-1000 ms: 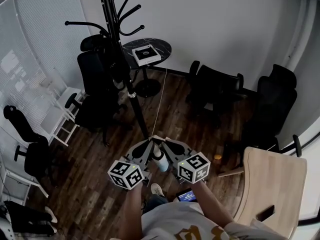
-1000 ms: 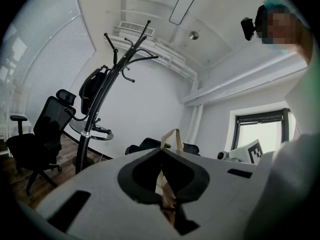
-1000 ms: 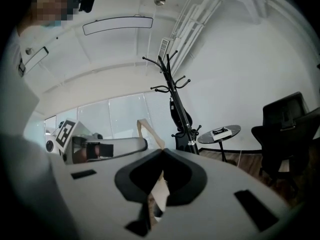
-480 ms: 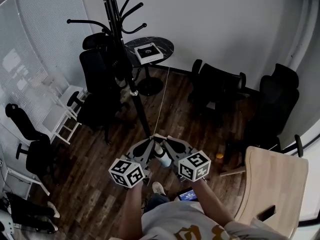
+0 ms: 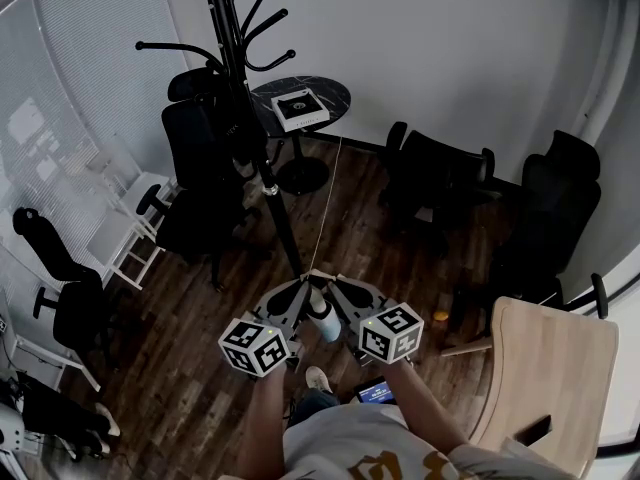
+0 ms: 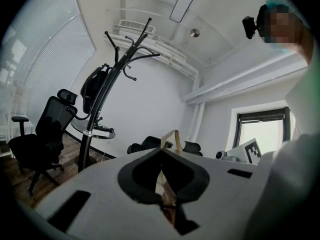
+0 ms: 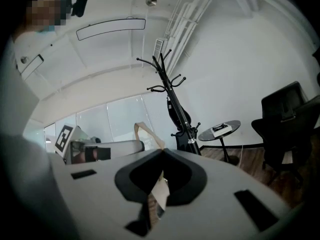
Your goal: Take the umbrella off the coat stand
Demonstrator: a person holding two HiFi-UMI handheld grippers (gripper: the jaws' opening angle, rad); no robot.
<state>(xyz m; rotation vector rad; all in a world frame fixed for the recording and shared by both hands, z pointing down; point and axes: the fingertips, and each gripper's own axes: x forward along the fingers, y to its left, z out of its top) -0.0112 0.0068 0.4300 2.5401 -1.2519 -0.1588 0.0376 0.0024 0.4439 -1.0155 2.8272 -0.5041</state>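
Observation:
A black coat stand (image 5: 262, 173) rises at the upper left of the head view, its foot close to my grippers. A dark folded umbrella (image 6: 92, 90) hangs from its hooks and lies along the pole (image 7: 176, 113) in the right gripper view. In the head view it is hard to tell apart from the black chair behind it. My left gripper (image 5: 300, 286) and right gripper (image 5: 334, 284) are held side by side low in front of the person, well short of the umbrella. Both have their jaws meeting at the tips with nothing between them, the left gripper (image 6: 161, 150) and the right gripper (image 7: 162, 152) alike.
A round dark table (image 5: 330, 93) with a white box (image 5: 298, 108) stands behind the stand. Black office chairs (image 5: 435, 178) ring the room. White chairs (image 5: 125, 228) line the left window. A pale wooden chair (image 5: 545, 363) is at the lower right. A thin cord (image 5: 328, 193) runs across the wood floor.
The head view has shifted a little, so the stand and table sit slightly lower and to the right. Both grippers stay shut in almost the same place.

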